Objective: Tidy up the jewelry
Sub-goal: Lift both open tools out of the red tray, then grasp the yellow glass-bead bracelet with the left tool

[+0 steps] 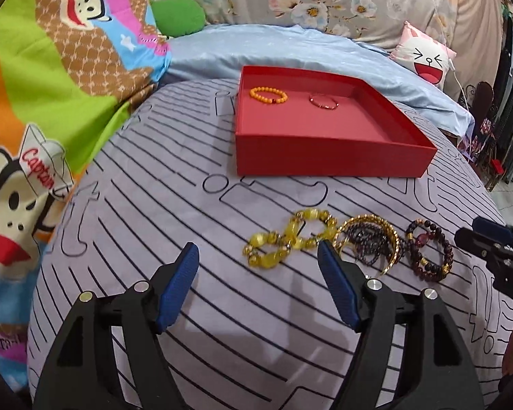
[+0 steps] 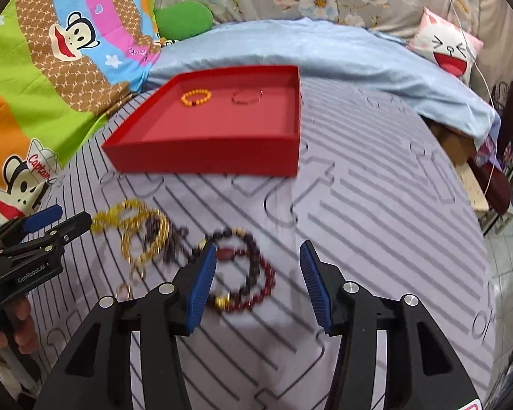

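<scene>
A: Looking down the left gripper (image 1: 258,256), we see its blue pads standing wide apart with only striped bedsheet (image 1: 174,232) between them, so we call it open and empty

B: Agreed. We see the yellow bead bracelet (image 1: 290,239) lying just ahead of its right pad, touching nothing of the gripper as far as we can judge

A: Beside it, to the right, we have the gold coil bracelet (image 1: 369,242) tangled with small dark beads, and then the dark red bead bracelet (image 1: 429,254) just beside that. All three lie on the sheet, outside the box

B: From the right wrist view, we find the right gripper (image 2: 258,256) open too, jaws apart and pressing on nothing. The dark red bracelet lies on the sheet under and between its pads, partly behind the left one

A: That view is smeared by blur, so we only think the bracelet sits free on the cloth; we cannot tell whether a pad brushes it

B: Farther back we see the red box (image 1: 325,157), a shallow open tray on the sheet. Inside, near its far wall, rest the orange bead bracelet (image 1: 268,95) and, just beside it but apart, the thin red bracelet (image 1: 324,101)

A: At the left edge of the right wrist view we also catch a hand (image 2: 3,328) gripping the left tool's handle

B: And behind everything we have the blue blanket (image 1: 290,51) and a cartoon quilt (image 1: 51,85)
</scene>
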Available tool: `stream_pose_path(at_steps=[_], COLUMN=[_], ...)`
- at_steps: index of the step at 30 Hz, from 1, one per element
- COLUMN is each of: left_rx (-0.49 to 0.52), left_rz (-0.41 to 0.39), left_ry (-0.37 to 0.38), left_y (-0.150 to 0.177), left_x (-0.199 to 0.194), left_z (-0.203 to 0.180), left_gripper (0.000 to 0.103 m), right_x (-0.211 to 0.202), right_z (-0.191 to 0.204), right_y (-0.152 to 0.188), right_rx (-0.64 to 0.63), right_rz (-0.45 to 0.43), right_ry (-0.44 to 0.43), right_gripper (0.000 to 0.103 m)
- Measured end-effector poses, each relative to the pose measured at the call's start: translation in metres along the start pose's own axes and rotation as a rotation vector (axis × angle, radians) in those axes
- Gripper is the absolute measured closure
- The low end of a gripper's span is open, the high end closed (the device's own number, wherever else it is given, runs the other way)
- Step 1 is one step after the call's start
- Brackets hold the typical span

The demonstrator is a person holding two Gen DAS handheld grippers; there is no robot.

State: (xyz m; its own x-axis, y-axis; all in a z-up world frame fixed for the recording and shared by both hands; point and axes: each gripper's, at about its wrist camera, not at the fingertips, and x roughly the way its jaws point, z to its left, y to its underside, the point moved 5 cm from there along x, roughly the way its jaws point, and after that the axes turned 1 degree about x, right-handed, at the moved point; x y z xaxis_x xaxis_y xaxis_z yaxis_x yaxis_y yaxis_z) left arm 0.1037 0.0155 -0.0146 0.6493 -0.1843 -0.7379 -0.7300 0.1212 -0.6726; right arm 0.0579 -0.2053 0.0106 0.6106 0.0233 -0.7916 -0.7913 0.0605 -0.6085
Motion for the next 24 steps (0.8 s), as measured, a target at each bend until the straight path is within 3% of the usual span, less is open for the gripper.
stream_pose_path(at_steps=[9,13,19,20,22,24], left_rx=[0.024,0.057,0.066,0.065,0.054,0.037], left_rz=[0.012,0.024,0.055,0.056,0.059,0.065], left_ry=[-0.011,0.001,0.036,0.045,0.062,0.082], left_y=[0.002,0.000,0.001,0.001,0.002,0.002], left_x=[0.015,0.023,0.033,0.032,0.031,0.030], left_z=[0.000,-0.006,-0.012,-0.012,-0.013,-0.012], left_gripper=[0.035,0.040,0.065,0.073,0.077,0.094], right_x=[0.003,0.003,0.004,0.005,0.006,0.007], right_z=[0.006,0.005,0.003,0.002,0.002,0.003], right_y=[0.016,0.014,0.013,0.013,0.014,0.014], right_rx=[0.002,0.002,0.011,0.013,0.014,0.014], right_rz=[0.028,0.026,0.031,0.033,0.035,0.037], right_ry=[-0.013,-0.011,-0.012,-0.012,-0.012,-0.012], right_gripper=[0.053,0.053,0.053,0.053,0.053,0.053])
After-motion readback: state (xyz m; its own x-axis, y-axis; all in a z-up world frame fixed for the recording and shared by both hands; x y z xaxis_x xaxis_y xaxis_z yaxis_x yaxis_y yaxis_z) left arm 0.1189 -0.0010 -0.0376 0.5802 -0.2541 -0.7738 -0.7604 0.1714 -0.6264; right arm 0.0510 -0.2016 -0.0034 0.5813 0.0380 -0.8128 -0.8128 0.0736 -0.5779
